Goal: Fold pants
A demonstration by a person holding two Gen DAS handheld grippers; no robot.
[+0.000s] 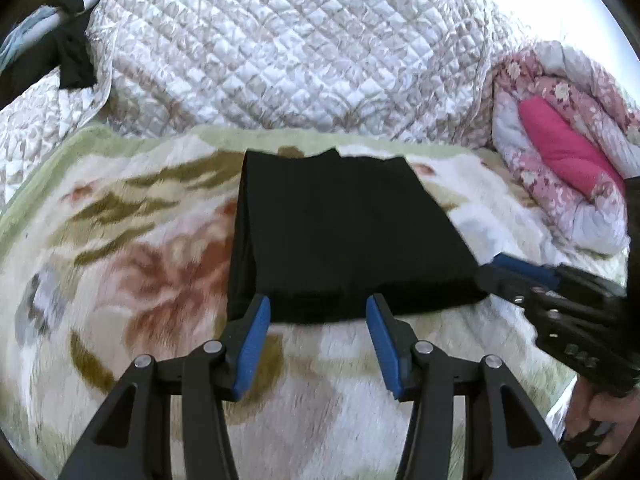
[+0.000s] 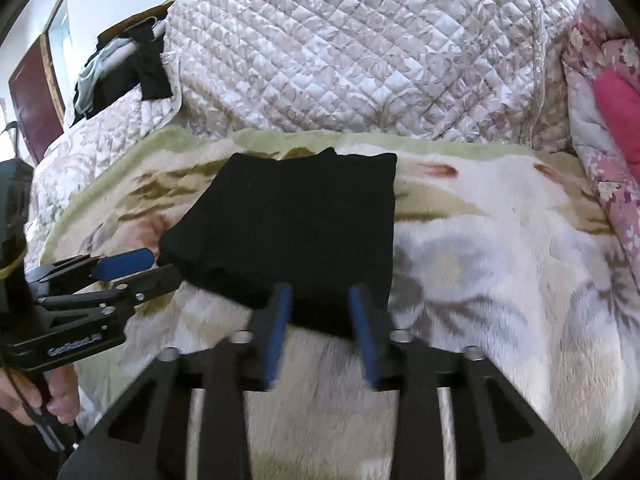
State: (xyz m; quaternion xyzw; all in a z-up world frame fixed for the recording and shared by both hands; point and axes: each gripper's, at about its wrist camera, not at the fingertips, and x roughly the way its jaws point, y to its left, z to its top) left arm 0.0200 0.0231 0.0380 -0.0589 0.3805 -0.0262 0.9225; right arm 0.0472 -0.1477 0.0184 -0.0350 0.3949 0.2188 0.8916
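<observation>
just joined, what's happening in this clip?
A person holds a gripper in each hand over black pants, which lie folded into a compact rectangle on a floral blanket on a bed. The left gripper is at the near edge of the pants with its jaws apart and nothing pinched. The right gripper is at the same edge, jaws narrower but also not gripping. The fold looks essentially done.

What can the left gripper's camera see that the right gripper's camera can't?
Only the left wrist view shows the right gripper from the side, by the pants' near right corner. Only the right wrist view shows the left gripper from the side and a dark red panel at far left. Both show the folded black pants on the flowery blanket, the white quilt and the pink bedding.
</observation>
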